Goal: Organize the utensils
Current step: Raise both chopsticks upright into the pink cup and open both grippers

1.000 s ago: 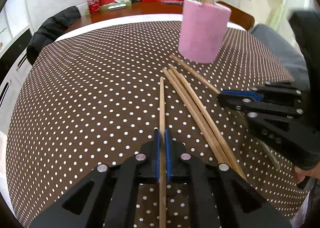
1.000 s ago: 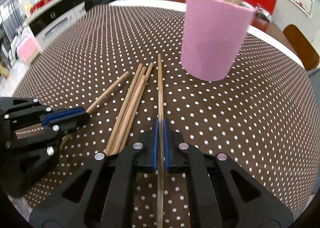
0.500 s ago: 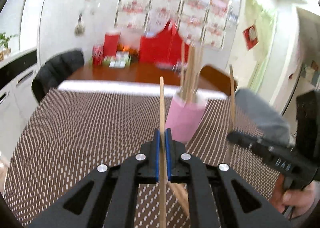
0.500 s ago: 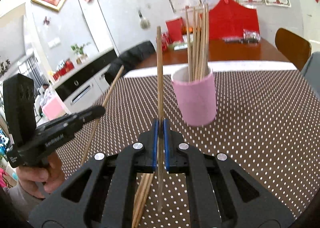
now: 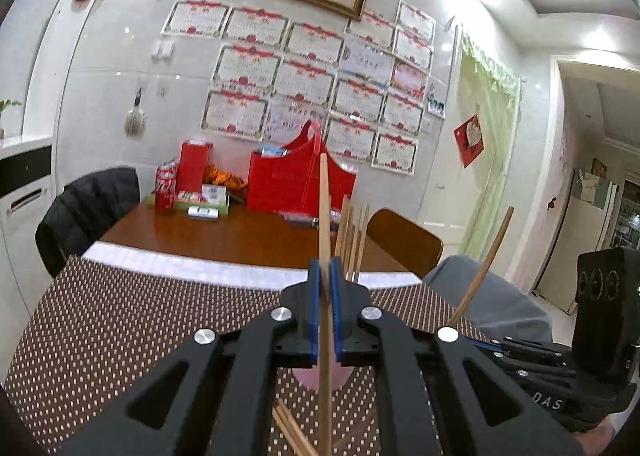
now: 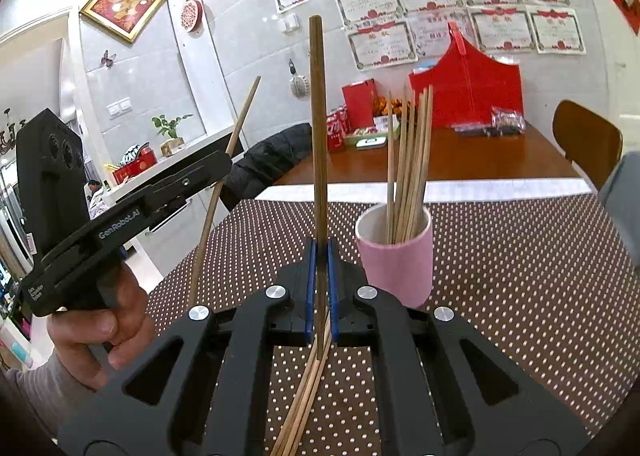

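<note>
Here both tongs (image 5: 325, 276) (image 6: 319, 256) clench chopsticks (image 5: 325, 215) (image 6: 317, 115) above a brown dotted tablecloth (image 6: 520, 256) facing a certificate-covered wall (image 5: 312, 87).

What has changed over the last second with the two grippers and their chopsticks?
Both grippers lifted their chopsticks off the table and tipped them upright: left gripper with its chopstick, right gripper with its chopstick. Both stayed shut; pink cup and loose chopsticks unmoved.
</note>
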